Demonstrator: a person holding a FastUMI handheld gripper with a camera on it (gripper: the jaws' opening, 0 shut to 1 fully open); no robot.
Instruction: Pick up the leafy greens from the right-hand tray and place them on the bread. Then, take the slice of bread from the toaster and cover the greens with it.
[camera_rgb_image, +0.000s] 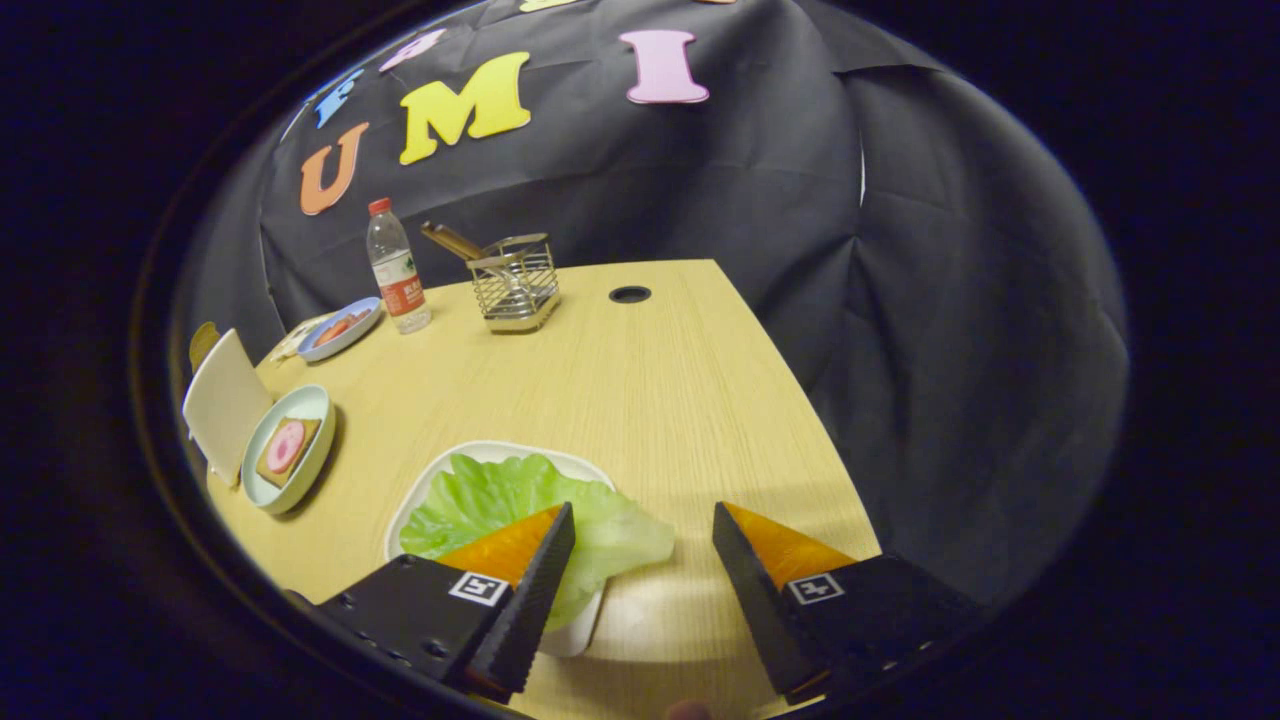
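A pale green lettuce leaf (520, 505) lies on a white tray (440, 475) on the wooden table, its right edge hanging over the tray's rim. My gripper (640, 525) is open above it: the left finger covers part of the leaf, the right finger hovers over bare table beside it. To the left, a light blue plate (315, 410) holds a slice of bread (300, 455) topped with a pink round slice (284, 446). Just left of that plate stands a cream-coloured toaster (222, 400), seen from its side; any slice in it is hidden.
At the table's far side stand a water bottle (397, 268), a wire utensil holder (515, 282) with wooden handles, and a blue plate (340, 328) with food. A cable hole (630, 294) is in the tabletop. The table's right edge (800, 390) is close.
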